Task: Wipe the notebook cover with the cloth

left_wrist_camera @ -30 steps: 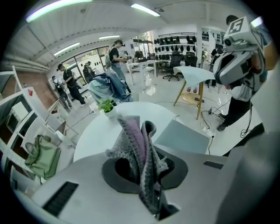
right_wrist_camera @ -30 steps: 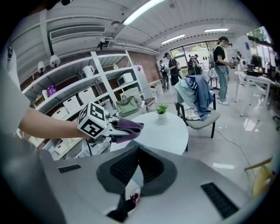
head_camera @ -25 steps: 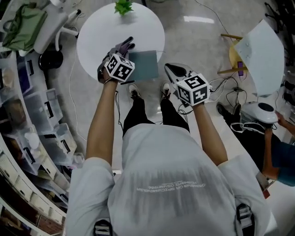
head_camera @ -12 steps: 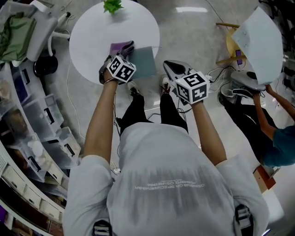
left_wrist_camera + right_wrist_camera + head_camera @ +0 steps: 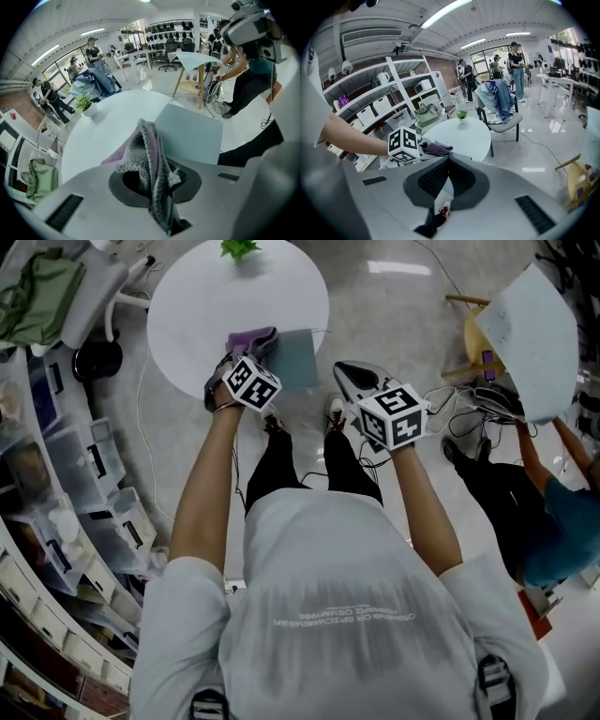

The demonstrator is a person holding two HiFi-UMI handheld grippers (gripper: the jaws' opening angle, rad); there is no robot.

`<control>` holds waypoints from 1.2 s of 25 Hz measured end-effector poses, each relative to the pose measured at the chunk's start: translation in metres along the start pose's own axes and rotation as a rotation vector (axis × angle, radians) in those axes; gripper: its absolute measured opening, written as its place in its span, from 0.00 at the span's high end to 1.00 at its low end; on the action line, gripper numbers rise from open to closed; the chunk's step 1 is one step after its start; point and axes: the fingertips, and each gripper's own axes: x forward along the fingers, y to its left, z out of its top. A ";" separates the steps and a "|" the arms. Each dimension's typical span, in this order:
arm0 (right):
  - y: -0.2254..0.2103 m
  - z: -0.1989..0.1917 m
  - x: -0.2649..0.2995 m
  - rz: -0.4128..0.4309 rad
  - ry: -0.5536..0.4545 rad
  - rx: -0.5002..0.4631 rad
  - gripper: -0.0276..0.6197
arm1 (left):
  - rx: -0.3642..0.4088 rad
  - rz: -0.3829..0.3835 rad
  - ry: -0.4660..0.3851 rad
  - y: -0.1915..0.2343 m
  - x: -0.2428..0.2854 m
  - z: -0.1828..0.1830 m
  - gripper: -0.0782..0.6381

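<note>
**Cloth clamped in the left jaws beside the notebook; right jaws shut and empty**

The left gripper (image 5: pixel 241 355) is over the near edge of the round white table (image 5: pixel 197 306). Its jaws are closed on a bunched grey and purple cloth (image 5: pixel 148 154), which stands up in a fold between them. The cloth's loose purple end trails toward the table. It seems to lie just at the left edge of the notebook (image 5: pixel 190 133), though contact with the cover is hard to judge. The grey-blue notebook lies flat and closed at the table's near edge, on the person's side. A small potted plant (image 5: pixel 239 248) stands at the far edge. The right gripper (image 5: pixel 448 161) is off the table, over the floor to the right of the person's legs. Its jaws meet at the tips and hold nothing.
</note>
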 end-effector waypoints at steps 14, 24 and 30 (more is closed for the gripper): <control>0.013 -0.016 -0.018 0.077 0.015 -0.077 0.95 | -0.037 -0.060 0.013 -0.072 -0.016 -0.030 0.82; 0.019 -0.021 -0.027 0.153 0.022 -0.125 0.95 | -0.124 -0.083 0.046 -0.110 -0.028 -0.047 0.82; 0.018 -0.015 -0.026 0.175 0.019 -0.148 0.95 | -0.163 -0.060 0.024 -0.118 -0.040 -0.057 0.82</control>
